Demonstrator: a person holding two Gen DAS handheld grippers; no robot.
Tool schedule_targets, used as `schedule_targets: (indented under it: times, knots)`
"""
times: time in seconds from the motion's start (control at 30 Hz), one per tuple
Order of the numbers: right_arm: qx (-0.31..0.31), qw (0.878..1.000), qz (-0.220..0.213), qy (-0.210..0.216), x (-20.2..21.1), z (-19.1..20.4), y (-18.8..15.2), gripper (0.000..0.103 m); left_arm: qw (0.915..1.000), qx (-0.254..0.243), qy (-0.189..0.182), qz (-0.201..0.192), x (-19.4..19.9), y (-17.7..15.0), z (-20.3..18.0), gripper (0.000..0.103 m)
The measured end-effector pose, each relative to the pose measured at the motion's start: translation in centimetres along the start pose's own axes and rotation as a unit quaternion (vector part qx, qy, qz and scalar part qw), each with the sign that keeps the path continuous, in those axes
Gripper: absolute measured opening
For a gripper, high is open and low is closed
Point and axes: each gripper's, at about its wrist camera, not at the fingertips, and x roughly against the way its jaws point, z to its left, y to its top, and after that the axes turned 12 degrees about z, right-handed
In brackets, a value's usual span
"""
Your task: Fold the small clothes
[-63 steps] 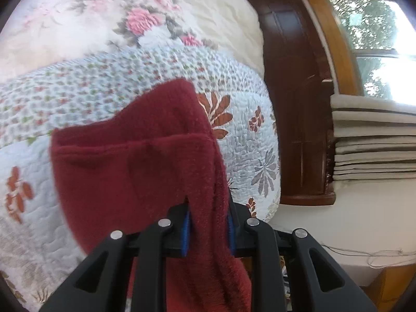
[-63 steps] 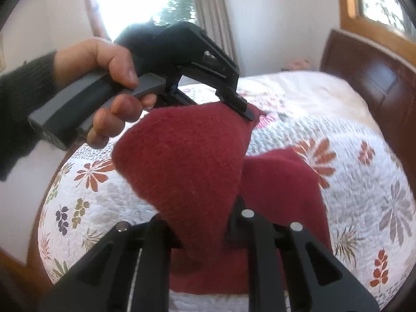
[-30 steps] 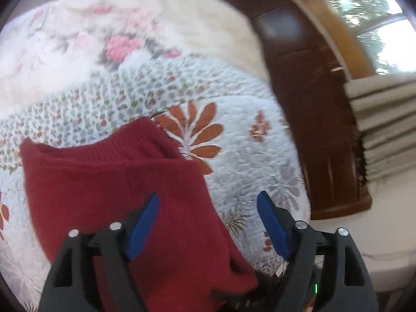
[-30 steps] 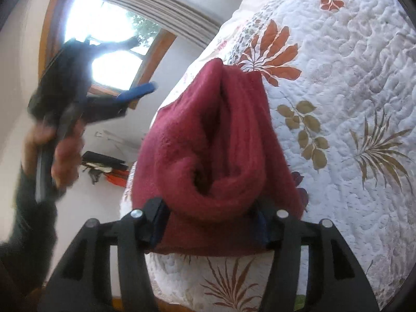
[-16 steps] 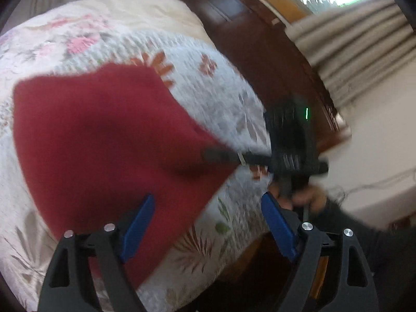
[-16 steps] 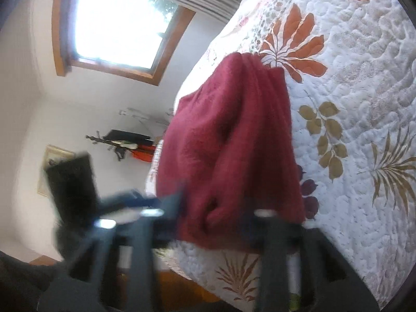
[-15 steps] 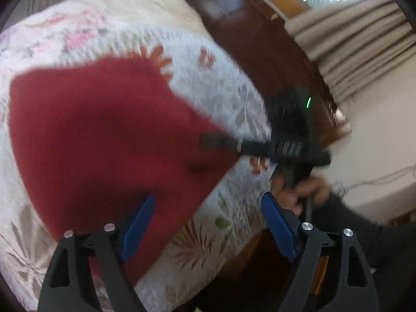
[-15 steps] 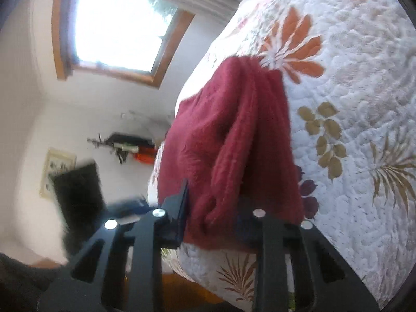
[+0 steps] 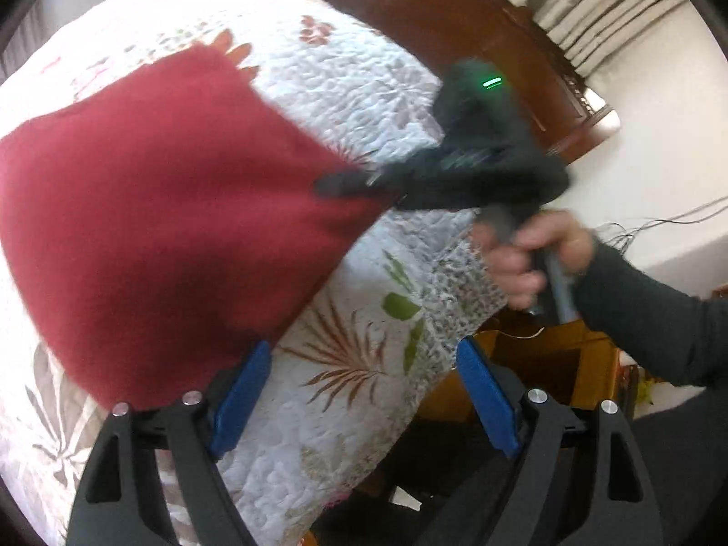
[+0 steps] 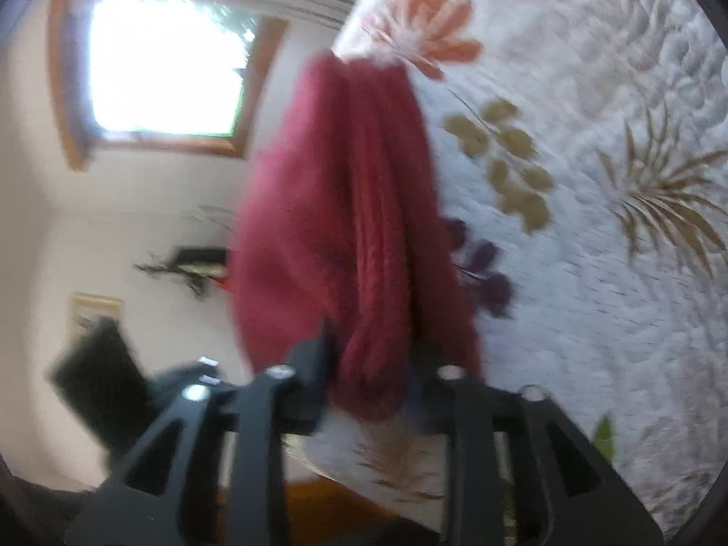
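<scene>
A dark red fuzzy garment (image 9: 159, 209) lies spread on the floral quilt (image 9: 364, 91) of a bed. My left gripper (image 9: 364, 391) hangs open near the bed's corner, its blue pads (image 9: 241, 391) empty, the cloth's near edge just beyond the left pad. In the left wrist view my right gripper (image 9: 327, 186), held by a hand (image 9: 532, 255), pinches the garment's right corner. The right wrist view shows the right gripper (image 10: 373, 364) shut on a bunched fold of the red garment (image 10: 346, 209), which rises away over the quilt (image 10: 591, 136).
A dark wooden headboard (image 9: 455, 13) and pleated curtains (image 9: 591, 9) stand behind the bed. A dark sleeve (image 9: 650, 318) reaches in from the right. Orange wooden furniture (image 9: 537, 364) sits below the bed corner. A bright window (image 10: 168, 68) is on the far wall.
My left gripper let go of the garment and drew back, open, toward the bed corner. The right gripper kept its hold and pulled the corner outward, flattening the cloth.
</scene>
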Motion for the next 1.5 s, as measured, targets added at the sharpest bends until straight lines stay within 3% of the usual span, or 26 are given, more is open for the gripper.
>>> schedule_targets:
  times: [0.1, 0.23, 0.43, 0.53, 0.57, 0.6, 0.73, 0.87, 0.97, 1.0, 1.07, 1.17, 1.23, 1.3, 1.37, 1.5]
  knots:
    - [0.034, 0.999, -0.035, 0.021, 3.4, 1.9, -0.2, 0.048, 0.9998, 0.013, 0.002, -0.013, 0.3, 0.9, 0.8, 0.084]
    - [0.056, 0.996, -0.064, 0.003, 6.6, 3.9, 2.6, 0.048, 0.9986, 0.037, -0.025, -0.028, 0.5, 1.3, 2.4, 0.084]
    - [0.06, 0.998, -0.014, -0.009, 2.6, 4.9, 9.4, 0.048, 0.9954, 0.077, -0.054, -0.017, -1.6, 0.7, 4.7, 0.084]
    - [0.071, 0.997, 0.014, -0.02, 0.2, 5.1, 10.5, 0.047, 0.995, 0.079, -0.058, -0.018, -1.9, 0.6, 4.7, 0.085]
    - [0.078, 0.997, 0.02, -0.022, -0.3, 5.4, 11.1, 0.038, 0.9949, 0.08, -0.058, -0.019, -2.0, 0.4, 4.7, 0.085]
    - [0.095, 0.995, 0.022, -0.033, -0.5, 6.0, 11.1, 0.008, 0.9945, 0.083, -0.06, -0.02, -2.1, 0.4, 4.9, 0.085]
    - [0.141, 0.988, -0.025, -0.049, 0.2, 8.3, 11.7, 0.008, 0.9926, 0.094, -0.073, -0.024, -2.4, 0.5, 5.7, 0.084]
    - [0.112, 0.988, -0.006, -0.111, -2.5, 5.5, 12.7, 0.01, 0.9925, 0.092, -0.079, -0.016, -2.8, 0.7, 6.4, 0.085]
    - [0.09, 0.992, -0.006, -0.084, -2.2, 4.5, 12.4, 0.013, 0.9923, 0.093, -0.081, -0.009, -2.7, 1.0, 6.6, 0.084]
    - [0.092, 0.992, -0.011, -0.081, -1.4, 4.8, 12.1, 0.019, 0.9917, 0.095, -0.086, -0.008, -2.3, 0.9, 6.5, 0.084]
    - [0.111, 0.99, -0.041, -0.082, 0.8, 6.5, 11.2, 0.021, 0.99, 0.101, -0.097, -0.014, -1.2, 0.8, 6.2, 0.085]
    - [0.134, 0.989, -0.049, -0.036, 2.6, 8.9, 10.8, 0.022, 0.9853, 0.113, -0.119, -0.049, 1.3, 0.3, 6.2, 0.091]
    - [0.146, 0.989, -0.016, -0.022, 1.4, 9.6, 10.2, 0.028, 0.9781, 0.135, -0.136, -0.081, 2.8, -0.5, 7.0, 0.095]
    - [0.161, 0.986, 0.029, -0.042, -0.8, 9.0, 9.2, 0.028, 0.9714, 0.162, -0.144, -0.097, 3.2, -1.0, 8.4, 0.095]
    - [0.159, 0.981, 0.064, -0.095, -2.7, 6.9, 8.3, 0.024, 0.9661, 0.189, -0.144, -0.1, 2.9, -1.4, 9.9, 0.095]
    - [0.139, 0.983, 0.067, -0.102, -1.8, 4.8, 7.7, 0.019, 0.9504, 0.217, -0.188, -0.119, 3.4, -2.9, 11.7, 0.095]
